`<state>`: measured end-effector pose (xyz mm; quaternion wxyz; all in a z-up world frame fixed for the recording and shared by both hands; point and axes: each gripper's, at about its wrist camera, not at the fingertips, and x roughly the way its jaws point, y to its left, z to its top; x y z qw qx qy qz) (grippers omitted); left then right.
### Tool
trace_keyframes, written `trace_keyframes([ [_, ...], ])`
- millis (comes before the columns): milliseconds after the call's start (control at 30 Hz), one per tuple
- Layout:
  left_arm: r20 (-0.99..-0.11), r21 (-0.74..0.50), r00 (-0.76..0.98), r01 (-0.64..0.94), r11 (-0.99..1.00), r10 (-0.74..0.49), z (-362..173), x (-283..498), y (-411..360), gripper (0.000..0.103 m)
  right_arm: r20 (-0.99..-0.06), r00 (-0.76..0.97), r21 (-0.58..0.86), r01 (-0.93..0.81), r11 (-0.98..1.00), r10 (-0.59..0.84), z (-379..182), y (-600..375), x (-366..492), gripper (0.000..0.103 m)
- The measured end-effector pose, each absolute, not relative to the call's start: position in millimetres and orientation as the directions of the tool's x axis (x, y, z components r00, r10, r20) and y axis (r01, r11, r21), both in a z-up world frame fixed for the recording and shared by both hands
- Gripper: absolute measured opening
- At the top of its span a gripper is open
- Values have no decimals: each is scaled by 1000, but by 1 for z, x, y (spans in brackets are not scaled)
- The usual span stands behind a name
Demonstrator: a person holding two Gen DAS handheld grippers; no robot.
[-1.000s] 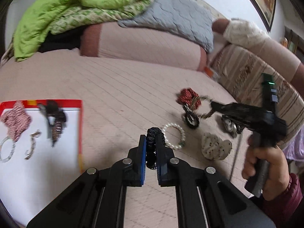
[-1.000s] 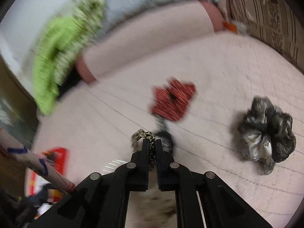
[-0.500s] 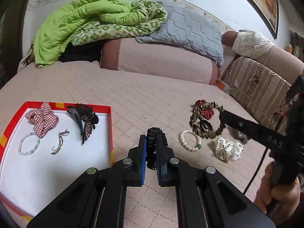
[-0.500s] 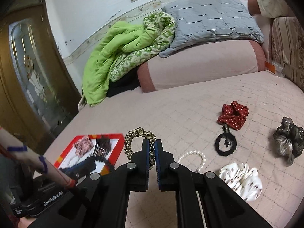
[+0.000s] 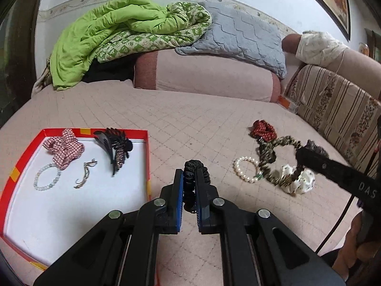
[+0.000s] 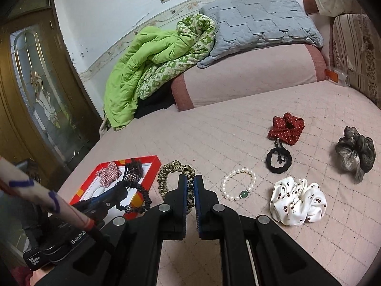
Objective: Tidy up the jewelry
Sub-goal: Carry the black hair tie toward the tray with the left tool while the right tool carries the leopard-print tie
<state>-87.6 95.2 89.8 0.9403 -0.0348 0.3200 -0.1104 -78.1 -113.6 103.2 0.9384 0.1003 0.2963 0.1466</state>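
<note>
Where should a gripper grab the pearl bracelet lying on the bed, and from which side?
Probably from above, one finger inside the loop and one outside. The pearl bracelet lies flat as an open ring on the bedspread; its far arc is clearest, with the white scrunchie crowding the right side.

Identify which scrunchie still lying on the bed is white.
The white scrunchie with small dark cherry prints, lying right of the pearl bracelet. The red dotted scrunchie and the grey scrunchie lie farther back.
</note>
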Motion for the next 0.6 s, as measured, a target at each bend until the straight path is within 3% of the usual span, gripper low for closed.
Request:
trace_keyframes([
  [600, -567, -147, 806, 105, 984, -171, 108, -103, 135, 9, -588, 757, 192, -211, 958, 285, 97, -95, -87, 7],
])
